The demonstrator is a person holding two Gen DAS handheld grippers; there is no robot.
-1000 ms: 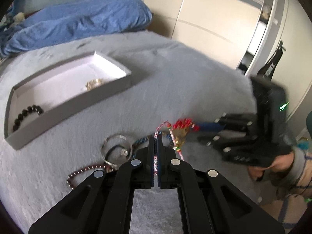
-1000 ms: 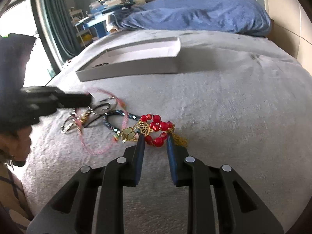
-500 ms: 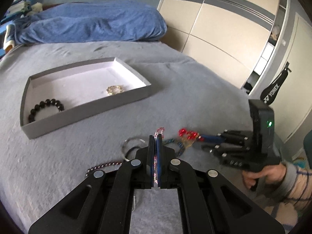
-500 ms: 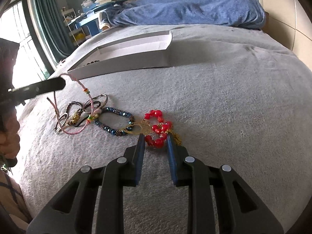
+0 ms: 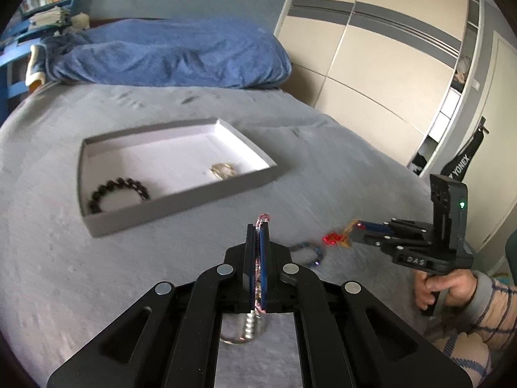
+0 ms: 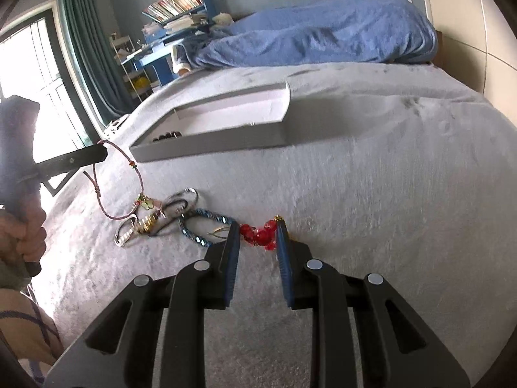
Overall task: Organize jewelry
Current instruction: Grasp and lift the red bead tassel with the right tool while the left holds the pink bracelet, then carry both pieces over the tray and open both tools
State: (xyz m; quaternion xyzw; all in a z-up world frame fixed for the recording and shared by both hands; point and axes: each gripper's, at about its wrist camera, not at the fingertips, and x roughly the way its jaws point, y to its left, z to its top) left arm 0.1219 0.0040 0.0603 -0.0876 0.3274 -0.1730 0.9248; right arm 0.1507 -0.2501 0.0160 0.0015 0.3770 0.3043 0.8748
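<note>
My left gripper is shut on a pink cord bracelet and holds it lifted above the bed; the cord hangs from its tips in the right wrist view. My right gripper is open, its fingers on either side of a red bead bracelet that lies on the grey bedspread. A blue beaded bracelet and silver rings lie just left of it. The grey tray holds a black bead bracelet and a gold piece.
A blue duvet lies at the head of the bed. Wardrobe doors stand to the right. A window, curtain and cluttered blue shelves are on the far left side.
My left gripper has lifted the pink cord bracelet off the pile and raised it toward the tray. My right gripper has moved forward so its open fingers straddle the red bead bracelet.
</note>
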